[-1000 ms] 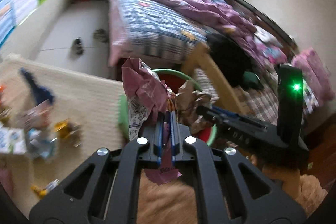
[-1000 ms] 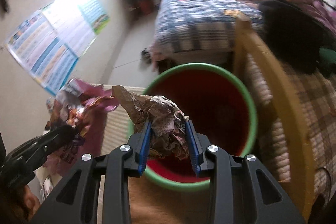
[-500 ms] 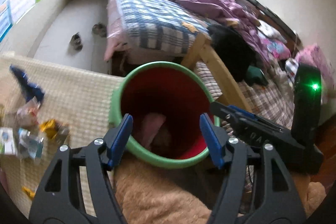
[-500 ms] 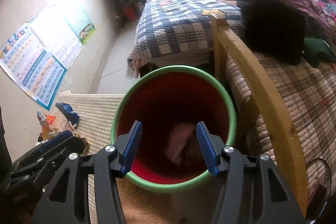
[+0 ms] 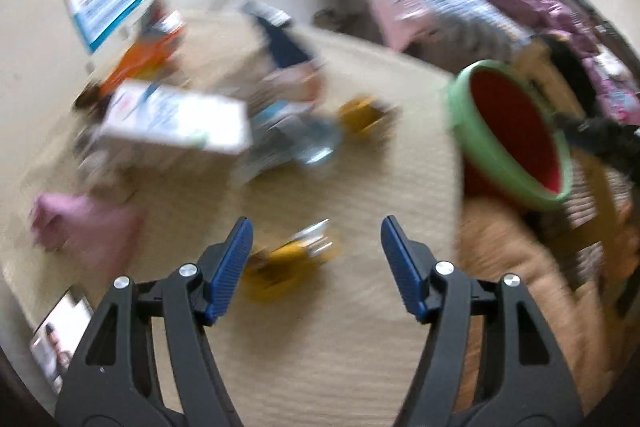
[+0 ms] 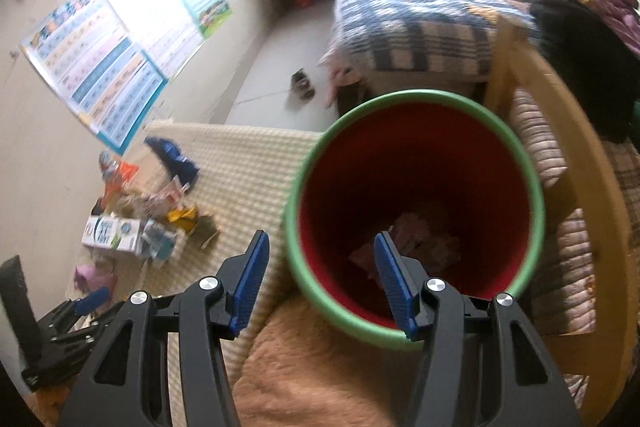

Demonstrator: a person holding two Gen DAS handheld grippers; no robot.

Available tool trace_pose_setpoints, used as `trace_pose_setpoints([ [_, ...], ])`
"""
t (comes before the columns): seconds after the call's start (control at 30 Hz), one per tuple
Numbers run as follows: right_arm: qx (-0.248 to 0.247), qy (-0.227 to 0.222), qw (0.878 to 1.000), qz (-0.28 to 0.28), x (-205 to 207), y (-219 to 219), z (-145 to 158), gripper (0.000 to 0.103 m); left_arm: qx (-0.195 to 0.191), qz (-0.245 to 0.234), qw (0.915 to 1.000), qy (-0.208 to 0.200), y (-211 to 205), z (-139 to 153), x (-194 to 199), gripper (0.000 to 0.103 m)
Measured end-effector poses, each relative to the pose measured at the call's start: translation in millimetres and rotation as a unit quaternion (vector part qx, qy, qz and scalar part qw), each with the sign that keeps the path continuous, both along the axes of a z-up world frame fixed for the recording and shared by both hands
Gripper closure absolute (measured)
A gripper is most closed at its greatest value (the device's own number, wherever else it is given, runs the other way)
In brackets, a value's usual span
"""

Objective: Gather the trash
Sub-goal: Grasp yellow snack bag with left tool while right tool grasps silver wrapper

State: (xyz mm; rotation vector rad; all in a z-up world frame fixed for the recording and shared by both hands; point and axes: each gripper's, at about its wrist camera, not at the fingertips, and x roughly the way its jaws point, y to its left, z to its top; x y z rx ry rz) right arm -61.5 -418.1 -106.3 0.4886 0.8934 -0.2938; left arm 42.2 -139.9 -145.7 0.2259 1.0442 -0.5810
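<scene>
Blur smears most of your left wrist view, so the litter on the cream ribbed mat (image 5: 360, 155) reads only as colours and rough shapes. Taking the round red bin with the green rim (image 6: 414, 215) as the landmark: in the right wrist view you look down into it, and crumpled pinkish wrappers (image 6: 408, 251) lie at its bottom, dim and hard to make out. Your right gripper (image 6: 320, 279) is spread wide and holds nothing; its right finger hangs over the bin's mouth and its left finger sits just outside the rim, above the mat.

Left of the bin, across the mat, the scattered trash sits in a loose heap: a white carton with blue print (image 6: 112, 233), a dark blue bag (image 6: 172, 159), an orange packet (image 6: 120, 177) and a pink crumpled piece (image 6: 94, 275).

Your left gripper (image 5: 316, 263) is also spread and empty, well left of the bin (image 5: 508, 131), which is cut by a dark shape at its right. A yellow wrapper (image 5: 288, 263) lies on the mat, between that gripper's fingers in the view.
</scene>
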Motion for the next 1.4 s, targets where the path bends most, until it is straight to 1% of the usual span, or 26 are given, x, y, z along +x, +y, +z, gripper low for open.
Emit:
trace_pose_setpoints([
  [0.07, 0.002, 0.005, 1.0, 0.014, 5.5, 9.5, -2.8, 0.049, 0.025, 0.008, 0.9996, 0.004, 12.0, -12.6, 4.5, 0.04],
  [0.17, 0.005, 0.009, 1.0, 0.028, 10.4, 21.7, -3.9, 0.049, 0.031, -0.001, 0.9995, 0.011, 17.1, -24.2, 6.3, 0.04],
  [0.27, 0.007, 0.012, 0.999, 0.042, 13.2, 31.2, -4.4, 0.049, 0.041, -0.021, 0.9987, 0.022, 7.6, -37.5, 10.6, 0.041],
  [0.3, 0.008, 0.013, 0.999, 0.046, 13.3, 33.6, -4.7, 0.049, 0.048, -0.027, 0.9981, 0.027, 6.9, -41.7, 11.9, 0.05],
  [0.33, 0.009, 0.015, 0.999, 0.052, 14.1, 37.3, -5.0, 0.049, 0.058, -0.034, 0.9971, 0.035, 3.1, -47.9, 12.4, 0.053],
  [0.37, 0.008, 0.015, 0.998, 0.055, 14.7, 39.6, -5.1, 0.049, 0.061, -0.035, 0.9969, 0.035, 0.9, -50.6, 12.5, 0.059],
  [0.4, 0.008, 0.016, 0.998, 0.058, 15.4, 42.6, -5.7, 0.049, 0.062, -0.032, 0.9971, 0.03, 0.2, -50.2, 12.7, 0.068],
  [0.43, 0.009, 0.017, 0.998, 0.062, 16.1, 45.2, -6.8, 0.049, 0.057, -0.031, 0.9974, 0.032, 2.3, -50.4, 12.7, 0.075],
  [0.47, 0.01, 0.019, 0.998, 0.065, 17.1, 47.5, -8.4, 0.049, 0.047, -0.027, 0.9977, 0.041, 4.4, -49.6, 14.0, 0.089],
  [0.5, 0.011, 0.021, 0.997, 0.068, 18.0, 49.7, -9.7, 0.049, 0.035, -0.019, 0.998, 0.05, 7.8, -48.1, 15.6, 0.096],
  [0.63, 0.012, 0.027, 0.995, 0.097, 29.5, 66.5, -14.6, 0.049, 0.0, 0.018, 0.998, 0.061, 26.6, -38.1, 14.4, 0.096],
  [0.7, 0.012, 0.03, 0.992, 0.118, 39.1, 78.0, -16.4, 0.049, -0.018, 0.04, 0.9966, 0.07, 38.9, -31.9, 9.2, 0.096],
  [0.8, 0.011, 0.028, 0.988, 0.154, 58.3, 96.7, -18.4, 0.049, -0.034, 0.066, 0.9938, 0.082, 54.3, -28.6, -0.7, 0.096],
  [0.87, 0.0, 0.027, 0.984, 0.177, 74.3, 109.5, -19.7, 0.049, -0.035, 0.077, 0.9925, 0.088, 60.7, -29.3, -9.6, 0.096],
  [0.93, -0.009, 0.026, 0.979, 0.202, 95.8, 124.4, -22.5, 0.049, -0.028, 0.083, 0.9918, 0.093, 66.4, -30.9, -16.8, 0.096],
  [1.0, -0.021, 0.027, 0.974, 0.224, 116.3, 138.4, -25.3, 0.049, -0.02, 0.089, 0.991, 0.097, 72.1, -33.8, -19.3, 0.096],
  [1.1, -0.048, 0.036, 0.964, 0.259, 145.9, 158.4, -32.4, 0.049, -0.023, 0.103, 0.9886, 0.107, 77.8, -38.4, -17.7, 0.095],
  [1.13, -0.056, 0.041, 0.961, 0.268, 153.8, 163.3, -35.6, 0.049, -0.026, 0.108, 0.9879, 0.108, 81.3, -38.6, -17.3, 0.094],
  [1.17, -0.063, 0.05, 0.957, 0.278, 163.8, 169.3, -40.2, 0.049, -0.031, 0.112, 0.9872, 0.109, 83.8, -38.2, -16.0, 0.087],
  [1.2, -0.065, 0.055, 0.955, 0.284, 168.5, 171.9, -43.9, 0.049, -0.037, 0.115, 0.9865, 0.11, 86.4, -37.7, -15.7, 0.076],
  [1.27, -0.067, 0.07, 0.951, 0.292, 180.8, 177.3, -53.0, 0.049, -0.047, 0.121, 0.9857, 0.107, 90.7, -35.6, -15.4, 0.065],
  [1.33, -0.062, 0.083, 0.95, 0.295, 187.3, 179.2, -61.7, 0.049, -0.054, 0.123, 0.9851, 0.107, 92.4, -34.7, -14.6, 0.062],
  [1.4, -0.05, 0.096, 0.948, 0.298, 193.7, 180.4, -69.5, 0.054, -0.056, 0.127, 0.9848, 0.104, 94.4, -34.0, -14.0, 0.057],
])
